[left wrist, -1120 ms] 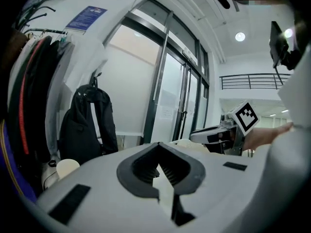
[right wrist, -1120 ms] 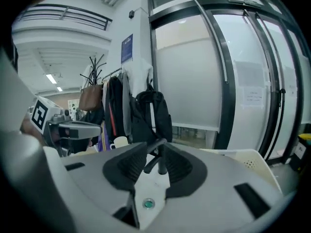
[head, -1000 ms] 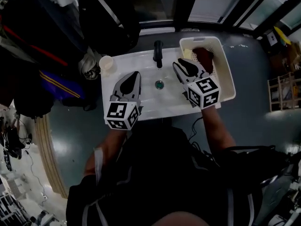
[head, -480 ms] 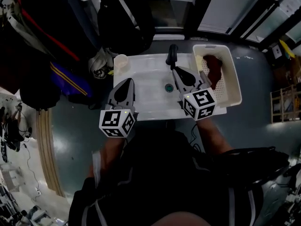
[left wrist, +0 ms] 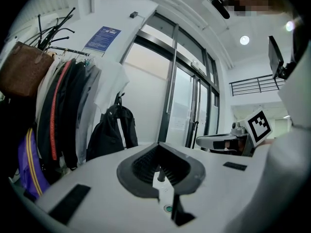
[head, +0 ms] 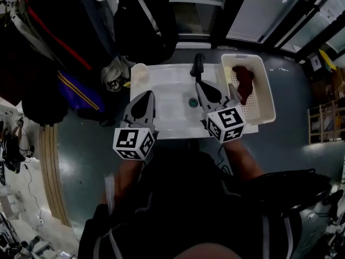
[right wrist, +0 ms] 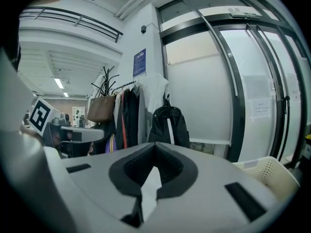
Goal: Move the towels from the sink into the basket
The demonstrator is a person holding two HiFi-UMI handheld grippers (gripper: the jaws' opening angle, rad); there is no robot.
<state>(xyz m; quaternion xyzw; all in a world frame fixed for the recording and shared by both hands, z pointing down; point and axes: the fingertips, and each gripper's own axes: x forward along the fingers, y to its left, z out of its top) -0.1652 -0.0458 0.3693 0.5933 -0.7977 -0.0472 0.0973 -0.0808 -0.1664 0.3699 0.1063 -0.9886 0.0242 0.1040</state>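
The cream basket [head: 268, 93] stands against the right side of the white sink [head: 167, 104], and a dark red towel [head: 245, 80] lies in it. No towel shows in the sink basin. My right gripper [head: 198, 83] hovers over the sink's right half, beside the basket; its jaws have just closed and hold nothing. In the right gripper view the tips [right wrist: 154, 144] meet, with the basket's rim [right wrist: 272, 171] at lower right. My left gripper [head: 149, 93] is shut and empty at the sink's left edge.
A black faucet [head: 198, 63] rises at the back of the sink, with the drain [head: 193, 102] below it. A pale cup [head: 139, 69] sits at the back left corner. Coats and bags [head: 54, 53] hang at the left, and a black backpack [head: 145, 20] behind.
My right gripper has drawn back from the basket to over the sink and its jaws have shut. The dark red towel stays in the basket. The left gripper has drifted towards the sink's left edge.
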